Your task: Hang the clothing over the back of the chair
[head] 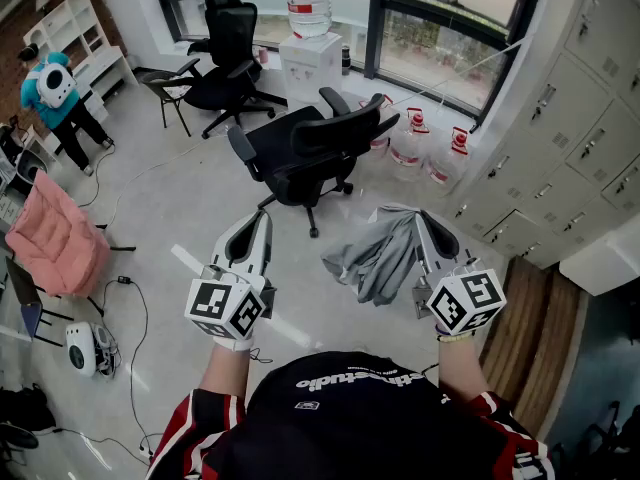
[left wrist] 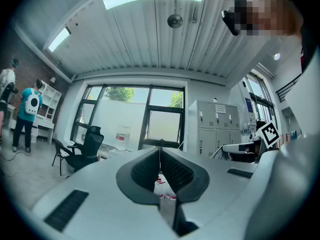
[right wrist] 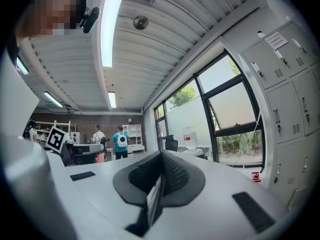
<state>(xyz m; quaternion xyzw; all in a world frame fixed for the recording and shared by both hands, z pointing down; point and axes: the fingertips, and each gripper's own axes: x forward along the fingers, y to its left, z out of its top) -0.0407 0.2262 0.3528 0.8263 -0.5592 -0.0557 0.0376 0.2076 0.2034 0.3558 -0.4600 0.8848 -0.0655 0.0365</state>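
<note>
1. Right gripper (head: 428, 230): clamped on one grey clothing item (head: 375, 258), bunched and hanging, near right.
2. Left gripper (head: 258, 224): pressed together, empty, near left.
3. Step in hand, judged: carrying; nothing draped yet.
4. Next: lift over the backrest of the nearer chair (head: 310, 148), then release.
5. Black office chairs: two; second chair (head: 225, 58) far left.

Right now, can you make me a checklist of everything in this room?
Surface: pale grey floor.
Job's things: grey clothing hangs from the right hand-held gripper; black office chair ahead, its back bare.
Clutter: pink padding, white device, water jugs.
Grippers: left hand-held gripper shut, empty; right shut on the clothing.
Cables: black cable on the floor, left.
Surroundings: windows, lockers, water dispenser, person in teal.
</note>
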